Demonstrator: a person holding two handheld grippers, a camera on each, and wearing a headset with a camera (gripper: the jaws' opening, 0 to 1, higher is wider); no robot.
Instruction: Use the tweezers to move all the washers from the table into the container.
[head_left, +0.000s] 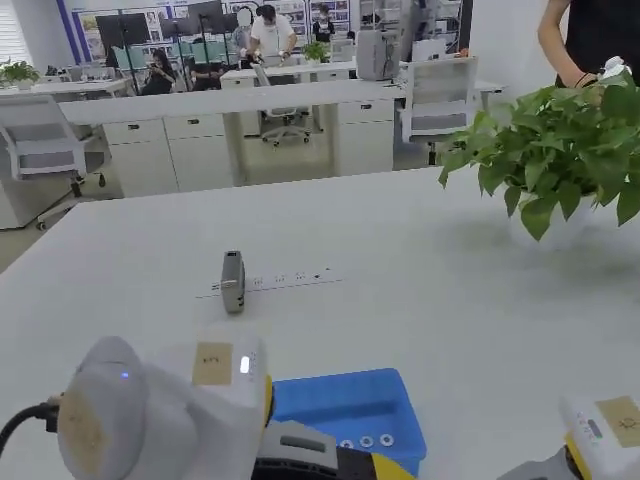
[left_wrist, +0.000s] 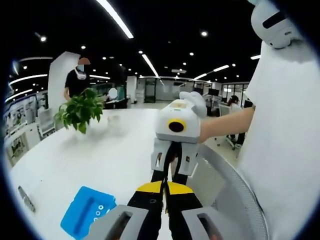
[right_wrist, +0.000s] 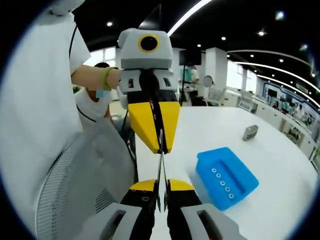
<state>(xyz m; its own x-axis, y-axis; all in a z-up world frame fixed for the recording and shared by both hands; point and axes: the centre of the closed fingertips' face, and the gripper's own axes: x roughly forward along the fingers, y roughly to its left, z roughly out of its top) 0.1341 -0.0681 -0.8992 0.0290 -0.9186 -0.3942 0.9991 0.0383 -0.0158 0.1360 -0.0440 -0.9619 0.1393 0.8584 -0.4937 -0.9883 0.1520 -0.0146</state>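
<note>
Thin metal tweezers (right_wrist: 161, 172) run between the two grippers, which face each other tip to tip. My right gripper (right_wrist: 160, 192) is shut on one end, and my left gripper (right_wrist: 162, 147) is shut on the other with its yellow jaws together. From the left gripper view, my left gripper (left_wrist: 165, 189) meets the right gripper (left_wrist: 171, 165) above the table edge. A blue tray (head_left: 345, 400) lies on the table with several washers (head_left: 366, 441) in a row along its near side. The left gripper (head_left: 330, 462) hangs beside that tray, and the right gripper (head_left: 590, 440) is at the bottom right.
A small grey device (head_left: 233, 282) lies mid-table beyond the tray. A potted plant (head_left: 560, 150) stands at the far right with a person behind it. A mesh chair back (left_wrist: 235, 190) is close to the grippers. Desks and seated people fill the background.
</note>
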